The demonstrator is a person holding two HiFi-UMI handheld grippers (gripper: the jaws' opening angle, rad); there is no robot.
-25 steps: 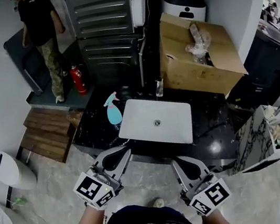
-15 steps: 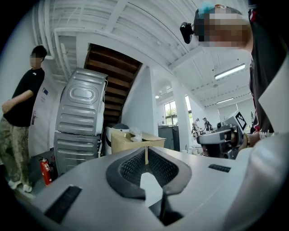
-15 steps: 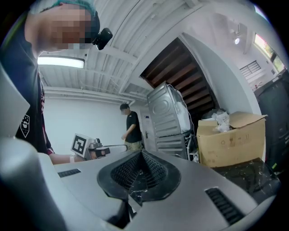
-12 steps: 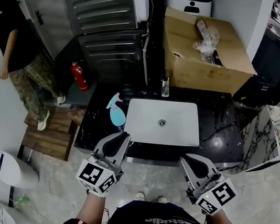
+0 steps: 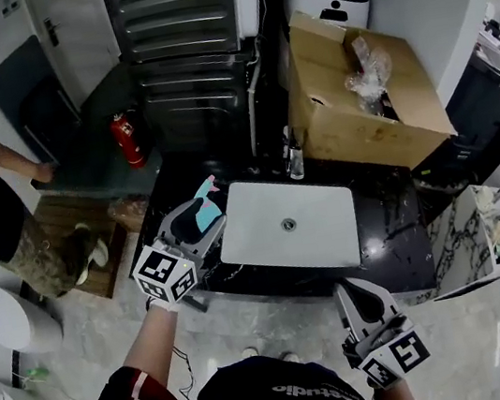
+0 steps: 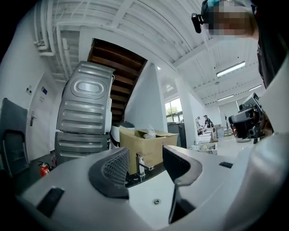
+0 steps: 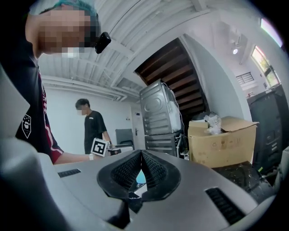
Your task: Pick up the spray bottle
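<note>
Your left gripper (image 6: 144, 163) has just been opening its jaws, and nothing is between them yet. The spray bottle (image 5: 204, 196) lies flat right under its tips, pointing the same way. Your right gripper (image 5: 349, 290), squeezed closed, is much farther from it.

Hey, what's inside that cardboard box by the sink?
Crumpled clear plastic sticks out of the open top of the cardboard box. Anything deeper inside cannot be seen, because the opening is dark and the box walls cover it.
</note>
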